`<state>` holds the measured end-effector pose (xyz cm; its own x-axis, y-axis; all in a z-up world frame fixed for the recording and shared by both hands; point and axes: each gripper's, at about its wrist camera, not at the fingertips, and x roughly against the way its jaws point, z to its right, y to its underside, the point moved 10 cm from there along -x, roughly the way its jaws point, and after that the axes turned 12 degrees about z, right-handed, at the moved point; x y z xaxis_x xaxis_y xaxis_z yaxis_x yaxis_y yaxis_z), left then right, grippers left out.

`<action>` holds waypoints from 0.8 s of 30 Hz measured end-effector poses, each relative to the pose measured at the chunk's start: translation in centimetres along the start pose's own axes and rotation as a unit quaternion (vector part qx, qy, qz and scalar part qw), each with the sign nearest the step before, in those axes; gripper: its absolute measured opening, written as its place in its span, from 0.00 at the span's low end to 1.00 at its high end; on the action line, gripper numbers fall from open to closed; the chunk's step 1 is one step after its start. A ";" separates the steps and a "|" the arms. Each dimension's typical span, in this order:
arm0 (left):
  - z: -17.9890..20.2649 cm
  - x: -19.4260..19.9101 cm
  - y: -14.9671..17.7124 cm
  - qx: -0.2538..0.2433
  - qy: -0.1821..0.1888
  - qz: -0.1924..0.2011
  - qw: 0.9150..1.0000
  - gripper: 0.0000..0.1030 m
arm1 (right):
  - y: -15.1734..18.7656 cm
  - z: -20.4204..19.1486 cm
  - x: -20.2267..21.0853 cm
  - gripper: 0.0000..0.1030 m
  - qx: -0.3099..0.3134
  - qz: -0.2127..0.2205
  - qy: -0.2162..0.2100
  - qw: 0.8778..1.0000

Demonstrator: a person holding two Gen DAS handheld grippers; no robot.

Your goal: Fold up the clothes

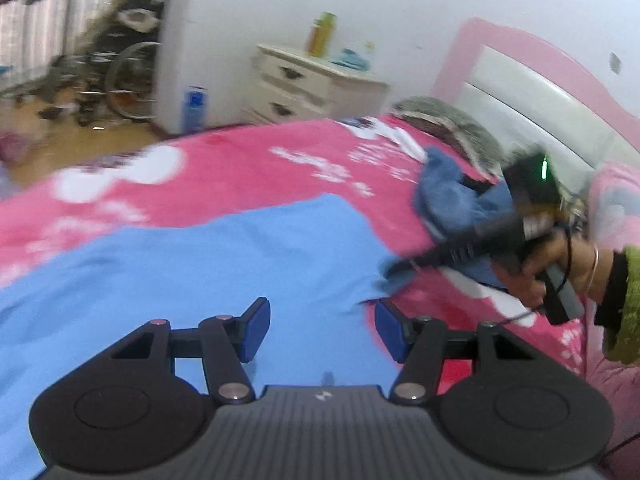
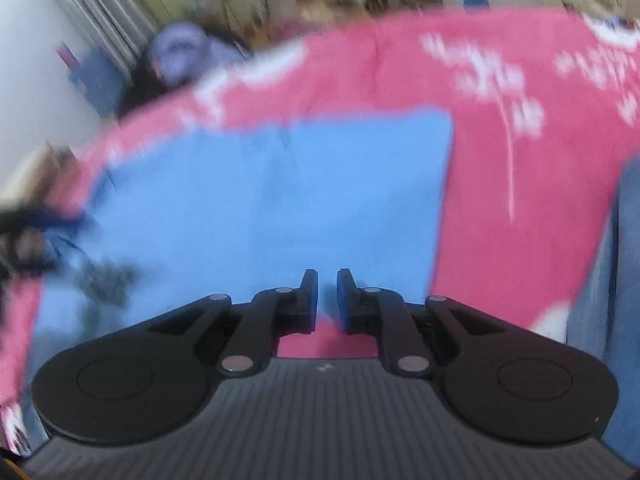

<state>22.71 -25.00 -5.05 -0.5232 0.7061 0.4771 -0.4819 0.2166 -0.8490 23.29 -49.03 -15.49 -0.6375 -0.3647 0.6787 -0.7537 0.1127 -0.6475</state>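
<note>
A light blue garment [image 1: 200,280] [image 2: 260,200] lies spread flat on a pink bed cover [image 1: 240,176] [image 2: 500,200]. My left gripper [image 1: 322,320] hovers open just above the garment's right part, with nothing between its blue pads. My right gripper [image 1: 394,270], held by a hand [image 1: 532,276], reaches in from the right to the garment's right edge. In the right wrist view this gripper [image 2: 327,288] has its fingers nearly together, pinching that edge of the light blue cloth. Both views are motion-blurred.
A crumpled dark blue garment [image 1: 452,200] [image 2: 628,280] lies right of the light blue one, near a grey pillow [image 1: 448,120] and the pink headboard [image 1: 540,92]. Beyond the bed stand a white nightstand [image 1: 308,84], a blue bottle [image 1: 195,108] and a wheelchair [image 1: 128,80].
</note>
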 end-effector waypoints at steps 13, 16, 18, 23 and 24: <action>-18.5 28.4 0.2 0.085 -0.271 0.056 0.957 0.60 | -4.5 -5.5 12.5 0.10 0.007 0.136 0.098 0.986; -21.3 35.0 2.0 0.098 -0.342 0.066 0.932 0.61 | -4.6 -12.4 14.1 0.11 0.043 0.144 0.037 0.988; -22.4 37.9 3.8 0.112 -0.368 0.071 0.920 0.63 | -4.3 -17.2 13.6 0.10 0.076 0.126 -0.001 0.989; -24.6 40.0 10.3 0.199 -0.389 0.059 0.897 0.63 | -1.5 -28.1 8.3 0.10 0.143 0.026 -0.083 0.986; -24.9 39.6 10.9 0.205 -0.388 0.057 0.897 0.63 | -0.9 -30.3 6.9 0.11 0.158 0.005 -0.093 0.983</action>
<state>14.21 22.14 -1.09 -0.8399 -0.0082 0.5427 -0.5297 -0.2054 -0.8229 14.72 -23.65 0.32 -0.5813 -0.5315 0.6161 -0.6419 -0.1658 -0.7486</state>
